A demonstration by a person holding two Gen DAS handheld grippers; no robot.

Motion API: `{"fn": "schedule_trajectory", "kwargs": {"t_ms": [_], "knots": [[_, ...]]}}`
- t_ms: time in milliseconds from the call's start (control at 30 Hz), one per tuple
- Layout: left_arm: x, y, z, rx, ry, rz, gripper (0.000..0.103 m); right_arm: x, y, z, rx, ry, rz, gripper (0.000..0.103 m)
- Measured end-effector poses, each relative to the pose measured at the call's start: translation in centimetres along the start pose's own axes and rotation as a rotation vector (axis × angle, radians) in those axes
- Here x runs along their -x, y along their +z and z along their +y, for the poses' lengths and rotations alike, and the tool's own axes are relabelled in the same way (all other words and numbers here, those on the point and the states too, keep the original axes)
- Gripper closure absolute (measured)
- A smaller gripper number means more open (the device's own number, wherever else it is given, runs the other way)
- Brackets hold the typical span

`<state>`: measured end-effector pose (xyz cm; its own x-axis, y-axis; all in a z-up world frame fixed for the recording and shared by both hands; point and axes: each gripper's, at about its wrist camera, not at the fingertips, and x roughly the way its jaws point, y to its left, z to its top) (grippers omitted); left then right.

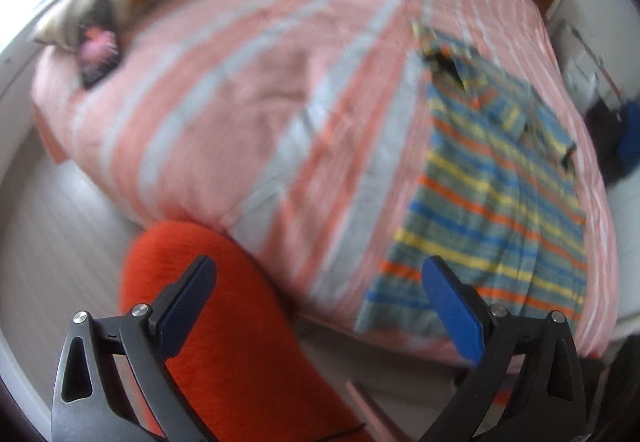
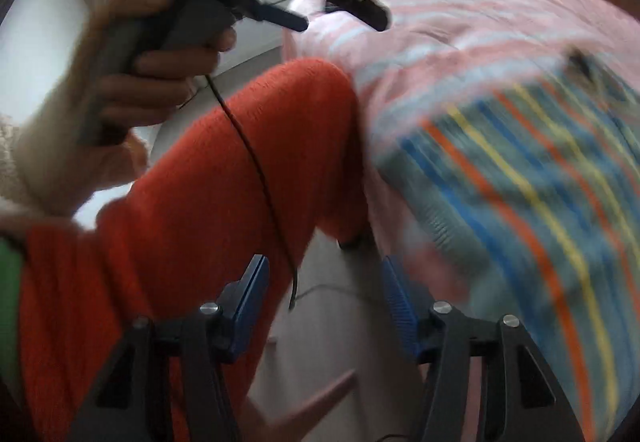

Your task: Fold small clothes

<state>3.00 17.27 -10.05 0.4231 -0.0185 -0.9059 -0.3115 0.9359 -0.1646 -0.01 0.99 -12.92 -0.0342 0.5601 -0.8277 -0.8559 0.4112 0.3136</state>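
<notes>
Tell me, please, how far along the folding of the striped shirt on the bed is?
Done: the striped shirt lies on the bed, one sleeve seemingly folded inward. In hand: nothing; the left gripper and right gripper are open and empty. Left: the remaining folds.

A striped shirt is lying on the bed near its right edge; a pillow is sitting at the far left corner.

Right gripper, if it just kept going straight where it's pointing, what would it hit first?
Probably the pale floor beside the bed. The right gripper is open with nothing between its fingers. The orange-clad leg sits just left of that line and the striped shirt just right. Blur makes depth uncertain.
</notes>
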Motion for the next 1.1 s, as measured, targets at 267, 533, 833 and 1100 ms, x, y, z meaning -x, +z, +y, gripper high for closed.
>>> {"fn": "schedule_trajectory", "kwargs": {"t_ms": [267,533,833,1100], "knots": [[-6.3,-1.1,-6.0,-0.216,0.107,0.118,0.004,14.9,-14.0,-14.5,-0.76,-0.376,-0.263,0.043],[-8.2,-1.3,-8.6,-0.273,0.088,0.151,0.067,9.4,-16.0,-17.4,-0.791,-0.366,-0.17,0.051],[-5.1,-1.3,-9.1,-0.323,0.061,0.125,0.103,13.5,-15.1,-15.3,-0.806,-0.43,-0.131,0.099],[-10.2,-1.7,-12.1,-0.401,0.216,0.12,0.103,11.3,-18.7,-15.5,-0.874,-0.486,-0.033,0.099]]}}
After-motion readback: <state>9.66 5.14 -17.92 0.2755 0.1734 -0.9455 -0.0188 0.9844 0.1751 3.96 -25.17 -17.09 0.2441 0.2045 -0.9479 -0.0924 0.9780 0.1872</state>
